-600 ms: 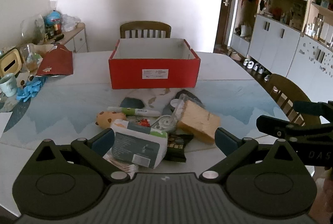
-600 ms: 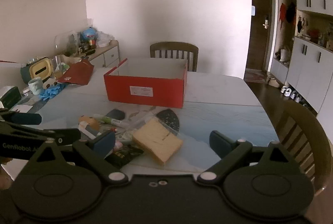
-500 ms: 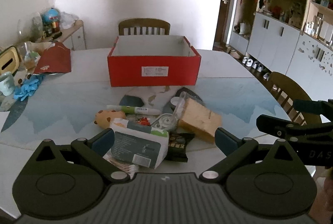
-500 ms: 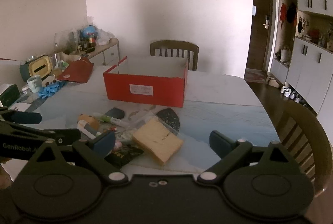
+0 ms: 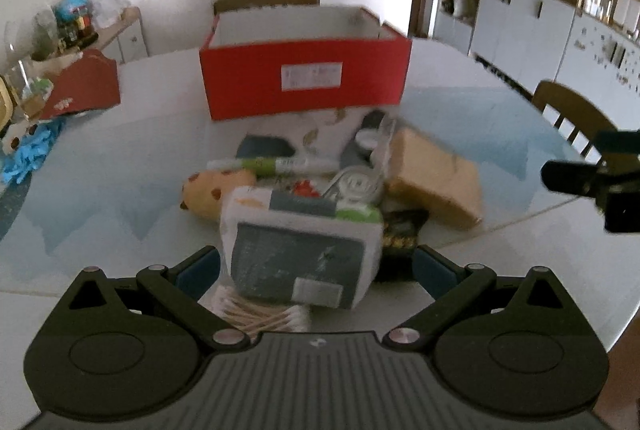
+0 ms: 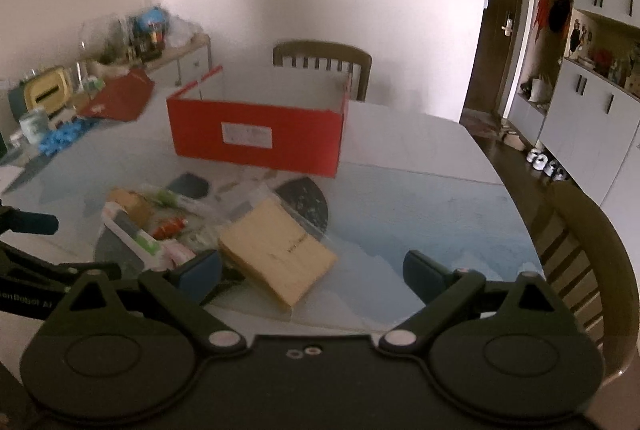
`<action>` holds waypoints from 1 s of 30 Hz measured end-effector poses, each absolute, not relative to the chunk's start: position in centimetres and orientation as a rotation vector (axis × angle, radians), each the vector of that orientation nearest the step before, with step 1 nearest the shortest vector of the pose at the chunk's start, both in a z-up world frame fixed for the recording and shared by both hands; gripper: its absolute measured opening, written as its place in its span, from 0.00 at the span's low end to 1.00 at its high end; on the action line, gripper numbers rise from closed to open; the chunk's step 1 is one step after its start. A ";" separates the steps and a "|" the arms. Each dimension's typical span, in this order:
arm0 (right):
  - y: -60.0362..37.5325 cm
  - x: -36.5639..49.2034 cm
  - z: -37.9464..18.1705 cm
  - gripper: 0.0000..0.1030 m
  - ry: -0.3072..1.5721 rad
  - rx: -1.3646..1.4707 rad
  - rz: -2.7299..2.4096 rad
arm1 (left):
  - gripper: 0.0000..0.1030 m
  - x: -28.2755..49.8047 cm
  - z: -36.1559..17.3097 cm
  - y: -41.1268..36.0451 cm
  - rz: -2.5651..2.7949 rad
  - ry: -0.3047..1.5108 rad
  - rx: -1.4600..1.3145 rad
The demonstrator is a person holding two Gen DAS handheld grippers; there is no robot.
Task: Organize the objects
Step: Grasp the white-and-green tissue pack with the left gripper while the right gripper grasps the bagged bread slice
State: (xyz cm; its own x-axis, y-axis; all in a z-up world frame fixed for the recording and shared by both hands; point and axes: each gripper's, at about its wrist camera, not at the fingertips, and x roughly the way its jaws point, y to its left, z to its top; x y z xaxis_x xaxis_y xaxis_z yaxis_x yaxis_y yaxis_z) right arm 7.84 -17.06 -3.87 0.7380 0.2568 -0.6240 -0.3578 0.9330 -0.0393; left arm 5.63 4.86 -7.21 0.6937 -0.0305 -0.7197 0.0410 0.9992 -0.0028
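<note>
White-and-grey packet (image 5: 298, 254) lies on tabletop (image 5: 100, 166) directly between left tongs (image 5: 316, 270), long axis crosswise; tongs fully spread, touching nothing; right tongs (image 6: 312, 276) likewise wide, empty, tan block (image 6: 276, 250) ahead; red box (image 5: 304, 78) beyond; left nearer.

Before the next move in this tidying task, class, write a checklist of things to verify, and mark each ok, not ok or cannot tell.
1. Left tongs open wide: ok.
2. Right tongs open and holding nothing: ok.
3. White and grey packet lies between the left fingers, pads not pressing it: ok.
4. Red box has its top open, and the part of its inside that shows is bare: ok.
5. Packet free to lift: not ok, it rests on the cotton swabs and other clutter.
6. Tan block clear of the right tongs: cannot tell, too blurred.
</note>
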 end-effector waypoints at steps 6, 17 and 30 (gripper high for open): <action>-16.1 9.4 -5.1 0.95 0.694 -0.196 0.345 | 1.00 7.7 -8.6 6.7 -0.080 0.814 0.093; -13.6 13.1 -7.3 0.95 0.732 -0.279 0.400 | 0.99 10.5 -11.0 10.1 -0.210 0.901 0.009; -10.6 17.3 -10.0 0.95 0.794 -0.358 0.568 | 0.75 12.3 -12.4 10.5 -0.295 0.970 -0.026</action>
